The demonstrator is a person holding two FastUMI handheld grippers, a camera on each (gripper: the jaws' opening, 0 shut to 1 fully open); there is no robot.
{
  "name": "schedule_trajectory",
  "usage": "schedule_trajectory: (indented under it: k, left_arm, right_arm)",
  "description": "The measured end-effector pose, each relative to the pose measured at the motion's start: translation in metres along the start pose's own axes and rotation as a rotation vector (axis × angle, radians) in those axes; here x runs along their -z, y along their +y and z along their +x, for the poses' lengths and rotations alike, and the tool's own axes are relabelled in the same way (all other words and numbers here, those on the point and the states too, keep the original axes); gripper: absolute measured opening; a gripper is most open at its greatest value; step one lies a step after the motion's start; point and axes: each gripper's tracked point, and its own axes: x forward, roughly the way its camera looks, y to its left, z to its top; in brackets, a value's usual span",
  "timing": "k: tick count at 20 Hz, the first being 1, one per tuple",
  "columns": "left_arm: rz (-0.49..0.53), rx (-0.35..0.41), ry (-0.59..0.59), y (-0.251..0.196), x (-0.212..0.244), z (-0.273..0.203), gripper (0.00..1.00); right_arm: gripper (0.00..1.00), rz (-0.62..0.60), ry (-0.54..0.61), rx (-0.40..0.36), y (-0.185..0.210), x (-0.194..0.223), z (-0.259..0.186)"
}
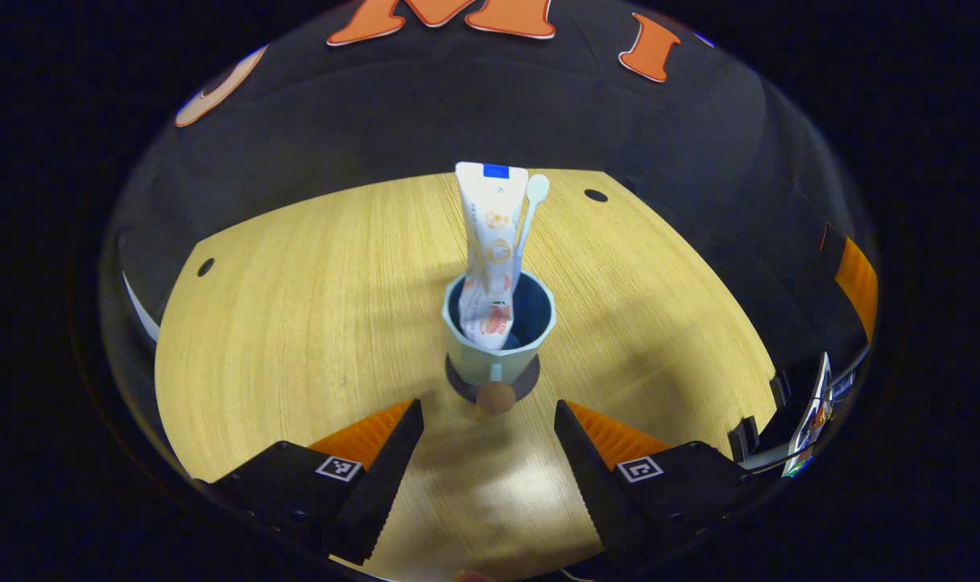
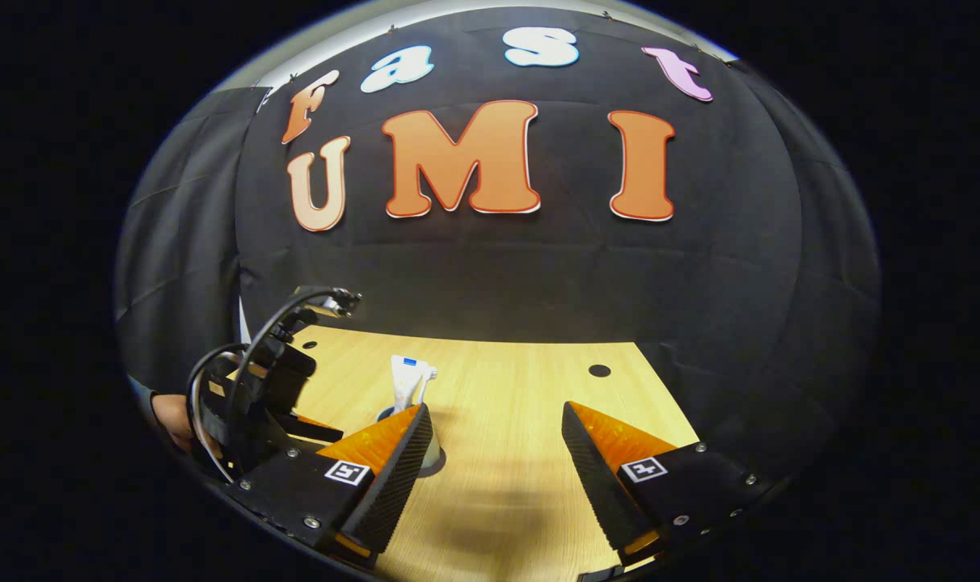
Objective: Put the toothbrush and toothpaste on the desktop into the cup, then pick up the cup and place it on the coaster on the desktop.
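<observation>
- Left gripper (image 1: 488, 420): spread wide, nothing between the fingers, hovering low over the wooden desktop (image 1: 296, 323).
- Straight ahead of it, centred on the gap between its fingers and just beyond the fingertips: pale blue-grey cup (image 1: 498, 327) with a dark inside, standing upright.
- Under the cup: dark round coaster (image 1: 467, 386), peeking out as a rim around the base; small brown round knob at its near edge, closest to the gripper.
- In the cup: white toothpaste (image 1: 490, 242) tube with orange print and a blue patch at the top, cap end down, standing tall and leaning slightly left.
- Just right of the tube, touching or nearly touching it: white toothbrush (image 1: 530, 210), thin handle in the cup, rounded end up beside the tube's top.
- Cup apart from both fingers, no contact.
- Right gripper (image 2: 494, 424): likewise wide apart and holding nothing, above the desktop nearer its front edge.
- Seen from there, cup (image 2: 430, 449) off to the left, mostly hidden behind that gripper's left finger, tube top and brush end poking up above it.
- Farther left in the right gripper view: the left gripper with looping black cables, and a bit of the hand holding it at the edge.
- Bare desktop between the right gripper's fingers.
</observation>
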Motion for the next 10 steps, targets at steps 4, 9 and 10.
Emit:
schedule_trajectory:
  k: [4,9,10]
  left_arm:
    - [-0.063,-0.056,-0.123,0.024,-0.016,-0.036,0.98]
    - [-0.150,-0.175,-0.319,0.063,-0.038,-0.098,0.98]
    - [-0.155,-0.201,-0.372,0.070,-0.044,-0.112,0.98]
  right_arm:
    - [0.97,-0.034,-0.046,-0.038,0.014,-0.019,0.010]
    - [0.97,-0.081,-0.120,-0.099,0.036,-0.045,0.016]
    - [0.97,-0.091,-0.136,-0.111,0.042,-0.049,0.016]
